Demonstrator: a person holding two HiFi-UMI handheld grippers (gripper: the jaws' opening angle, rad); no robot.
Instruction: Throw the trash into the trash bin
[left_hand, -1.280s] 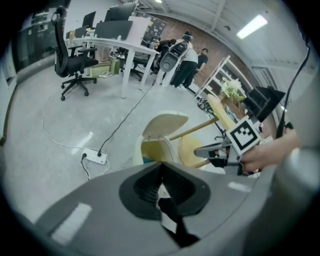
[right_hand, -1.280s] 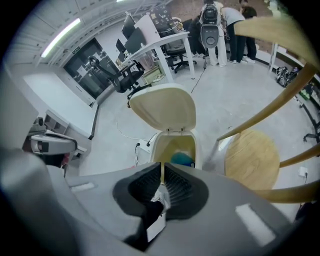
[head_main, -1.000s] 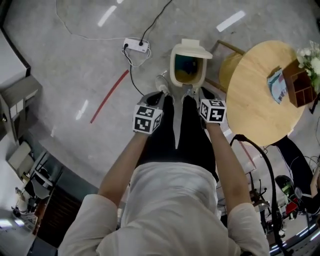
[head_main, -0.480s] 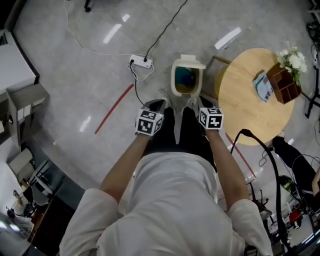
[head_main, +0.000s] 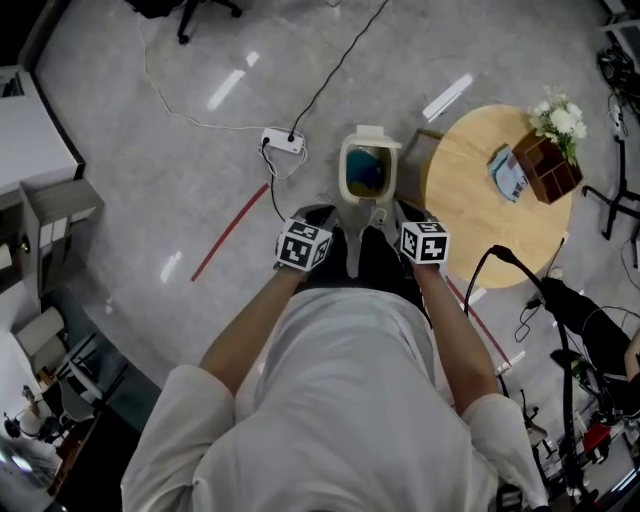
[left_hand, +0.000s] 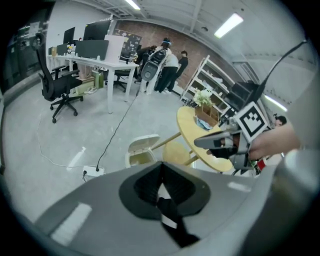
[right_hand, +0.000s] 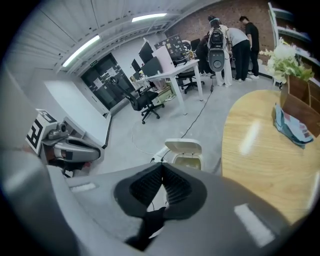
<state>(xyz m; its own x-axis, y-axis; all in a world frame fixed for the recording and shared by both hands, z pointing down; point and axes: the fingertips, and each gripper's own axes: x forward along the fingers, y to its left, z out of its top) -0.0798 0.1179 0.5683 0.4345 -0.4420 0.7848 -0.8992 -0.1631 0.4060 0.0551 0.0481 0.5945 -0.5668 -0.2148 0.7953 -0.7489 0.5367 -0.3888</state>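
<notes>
Grey polished office floor (head_main: 150, 180) | trash bin (head_main: 368, 170) stands on it, lid up, just left of the round wooden table (head_main: 480, 210), something blue showing inside | left gripper (head_main: 318, 214) and right gripper (head_main: 405, 212) hang side by side on the bin's near side | both sets of jaws pressed together, nothing pinched

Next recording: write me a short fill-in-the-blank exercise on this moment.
The trash bin has its lid standing ____.
In the head view, the round wooden table stands to the bin's ____.
The left gripper and the right gripper both have their jaws ____.
Missing words: open; right; shut.
</notes>
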